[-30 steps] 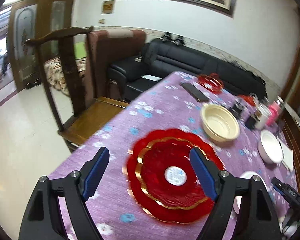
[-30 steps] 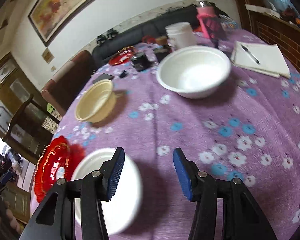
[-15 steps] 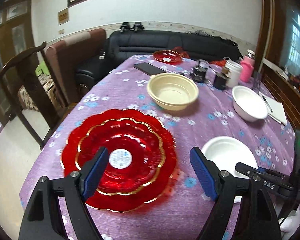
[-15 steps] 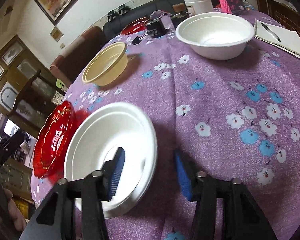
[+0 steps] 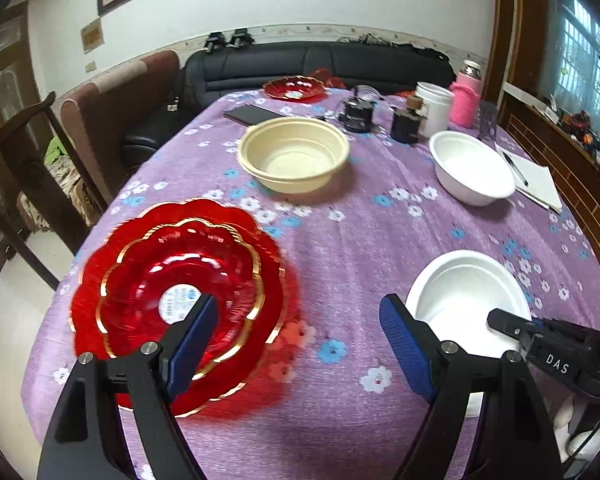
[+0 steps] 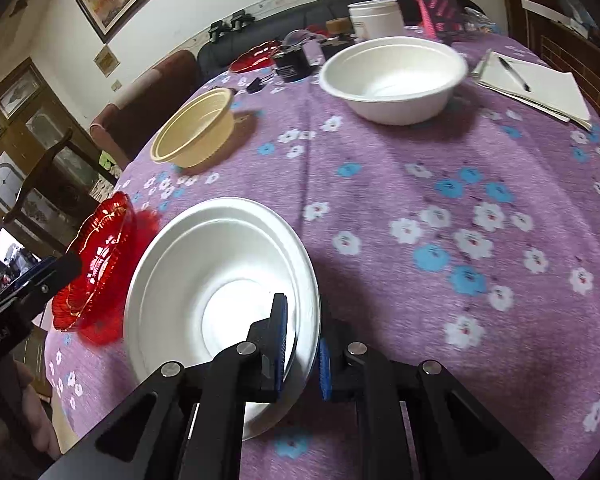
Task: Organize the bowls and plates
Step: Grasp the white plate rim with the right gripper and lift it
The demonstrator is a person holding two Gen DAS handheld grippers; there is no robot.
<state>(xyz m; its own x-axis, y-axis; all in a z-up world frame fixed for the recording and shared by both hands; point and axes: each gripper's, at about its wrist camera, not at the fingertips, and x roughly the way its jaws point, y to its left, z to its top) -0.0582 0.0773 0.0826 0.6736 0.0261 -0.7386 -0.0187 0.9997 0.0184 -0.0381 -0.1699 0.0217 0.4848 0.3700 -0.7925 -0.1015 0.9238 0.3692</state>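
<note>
My right gripper [image 6: 302,356] is shut on the near rim of a white bowl [image 6: 220,280], which is tilted at the table's near edge; the bowl also shows in the left wrist view [image 5: 466,300]. My left gripper [image 5: 296,344] is open and empty above the cloth, its left finger over stacked red plates [image 5: 172,280]; the plates also show in the right wrist view [image 6: 96,264]. A cream bowl [image 5: 294,158] and a second white bowl [image 5: 470,166] sit farther back. A small red plate [image 5: 294,88] lies at the far end.
The table has a purple flowered cloth [image 5: 360,232]. A phone [image 5: 252,114], dark jars [image 5: 358,110], a white tub [image 5: 434,110] and a pink bottle [image 5: 466,96] stand at the back. A notepad with pen [image 6: 536,84] lies right. A wooden chair [image 5: 24,168] stands left.
My right gripper has closed onto the near white bowl's rim and tipped it. My left gripper has swung right, off the red plates toward the table's middle, still open.
</note>
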